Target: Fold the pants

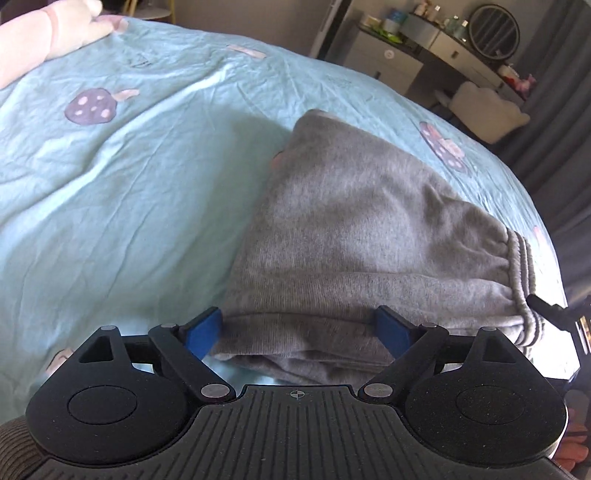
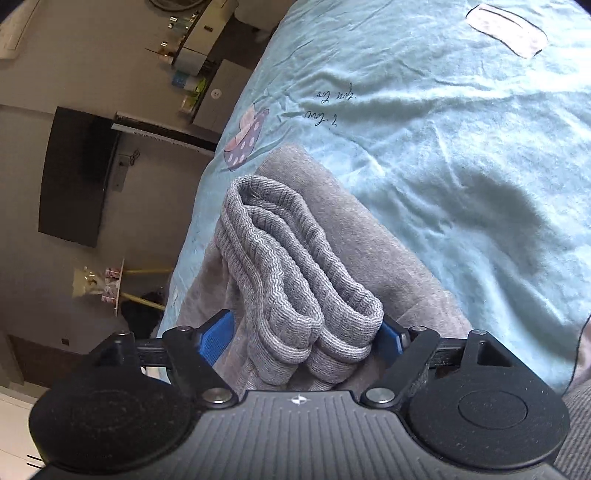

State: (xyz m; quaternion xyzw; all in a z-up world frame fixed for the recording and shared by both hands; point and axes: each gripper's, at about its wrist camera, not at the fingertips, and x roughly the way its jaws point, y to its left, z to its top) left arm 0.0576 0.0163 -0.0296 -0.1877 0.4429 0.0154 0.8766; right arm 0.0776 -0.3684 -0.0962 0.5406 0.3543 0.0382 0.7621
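Grey sweatpants [image 1: 351, 221] lie folded into a compact stack on the light blue bed sheet [image 1: 147, 184], elastic waistband at the right. My left gripper [image 1: 299, 332] stands wide open over the stack's near folded edge, with the cloth lying loose between its blue pads [image 1: 205, 332]. In the right wrist view, the ribbed leg cuffs [image 2: 280, 258] rest bunched on top of the folded pants [image 2: 369, 258]. My right gripper [image 2: 303, 338] is open around the cuffs' near end. Its left pad [image 2: 218, 339] stands clear of the cloth, while the right pad just brushes it.
The mushroom-print sheet [image 2: 443, 147] stretches away around the pants. A pink pillow [image 1: 48, 33] lies at the far left corner. Beyond the bed stand a dresser with a round mirror [image 1: 424, 55] and a white chair [image 1: 487, 110]. A dark screen [image 2: 77, 177] hangs on the wall.
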